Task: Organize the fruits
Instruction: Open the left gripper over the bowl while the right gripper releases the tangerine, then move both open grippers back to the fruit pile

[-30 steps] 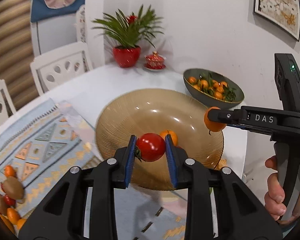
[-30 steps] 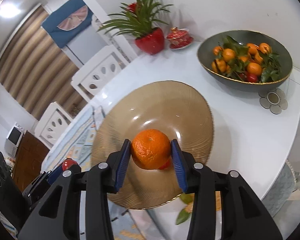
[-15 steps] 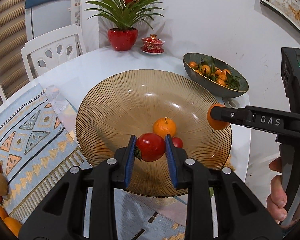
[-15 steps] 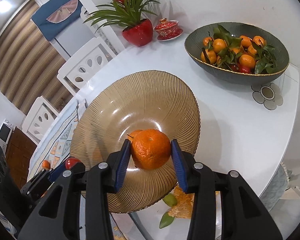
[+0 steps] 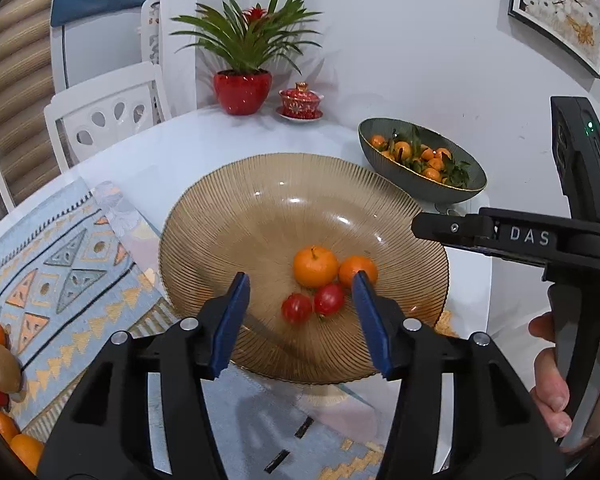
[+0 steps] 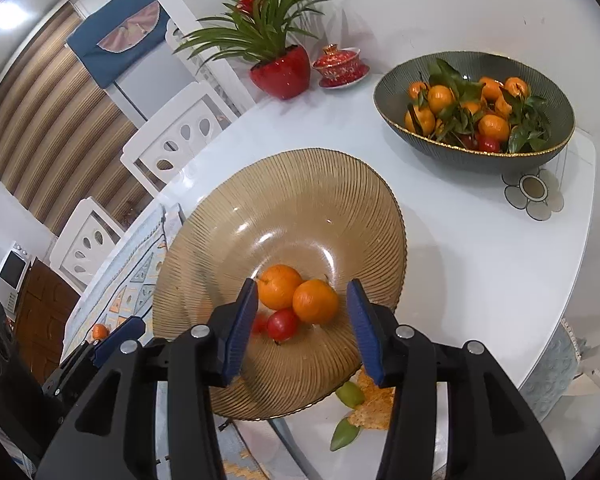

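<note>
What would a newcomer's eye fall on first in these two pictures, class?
First the amber bowl at the table's middle, with two oranges and two tomatoes clustered in its hollow. Both grippers, left and right, hang open over it. Behind, to the right, a green bowl holds leafy oranges.

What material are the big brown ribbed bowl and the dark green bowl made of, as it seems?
The brown ribbed bowl looks like tinted glass: glossy highlights, and the patterned cloth seems to show faintly through its rim. The dark green bowl looks like opaque glazed ceramic with fine ribs and a gold-coloured rim; coloured glass cannot be ruled out.
</note>
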